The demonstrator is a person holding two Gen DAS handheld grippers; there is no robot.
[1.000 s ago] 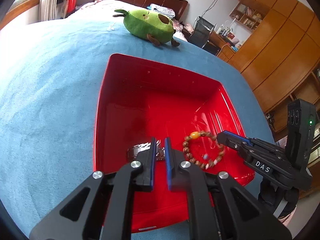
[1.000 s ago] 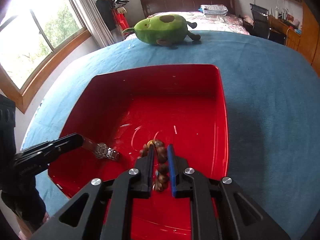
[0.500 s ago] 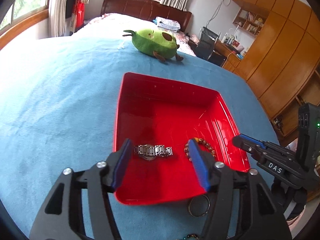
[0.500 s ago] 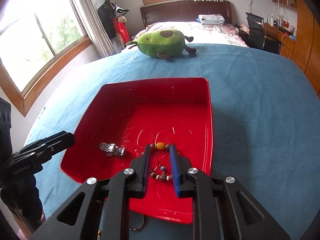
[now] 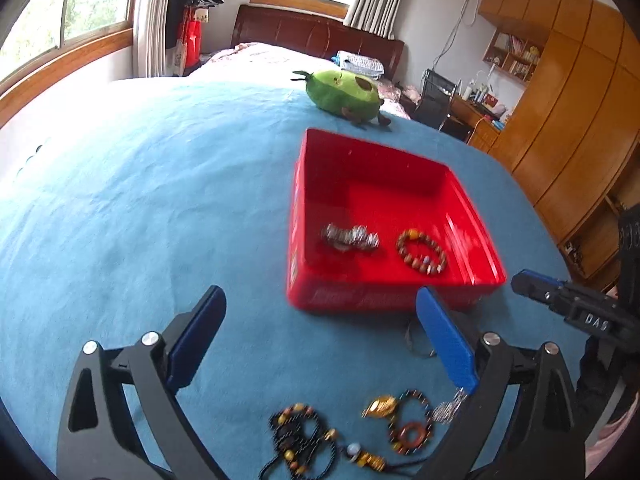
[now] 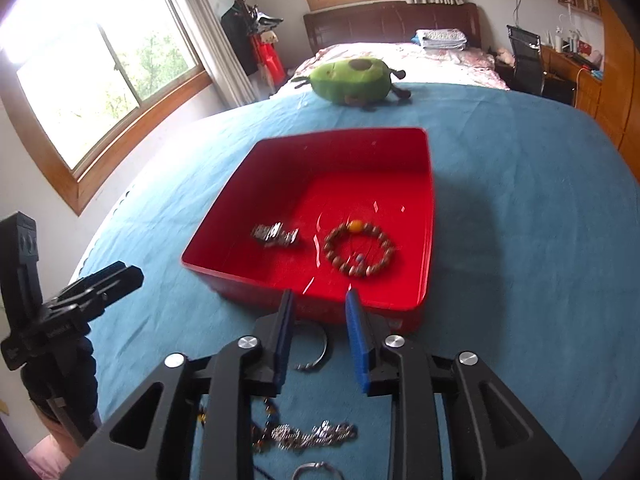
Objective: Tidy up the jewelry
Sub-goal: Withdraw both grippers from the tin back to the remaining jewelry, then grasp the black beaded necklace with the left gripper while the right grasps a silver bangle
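A red tray (image 5: 304, 216) (image 6: 427, 208) sits on the blue cloth. Inside lie a silver watch (image 5: 351, 237) (image 6: 276, 235) and a wooden bead bracelet (image 5: 421, 251) (image 6: 359, 249). My left gripper (image 5: 320, 298) hovers in front of the tray, its jaws opening wide with nothing between them. My right gripper (image 6: 319, 300) is at the tray's near wall, its jaws opening, also empty. Loose jewelry lies on the cloth below: beaded cords (image 5: 304, 436), a gold pendant (image 5: 382, 406), a silver chain (image 6: 312, 436) and a thin bangle (image 6: 316, 350).
A green avocado plush (image 5: 342, 92) (image 6: 352, 80) lies beyond the tray. A bed with a dark headboard (image 6: 390, 24), windows on the left and wooden wardrobes (image 5: 568, 120) on the right surround the table. Each gripper shows at the edge of the other's view.
Both grippers let go of their pieces, the watch and the bead bracelet, inside the tray, then pulled back and up toward the near side. The left jaws spread wide; the right jaws parted a little.
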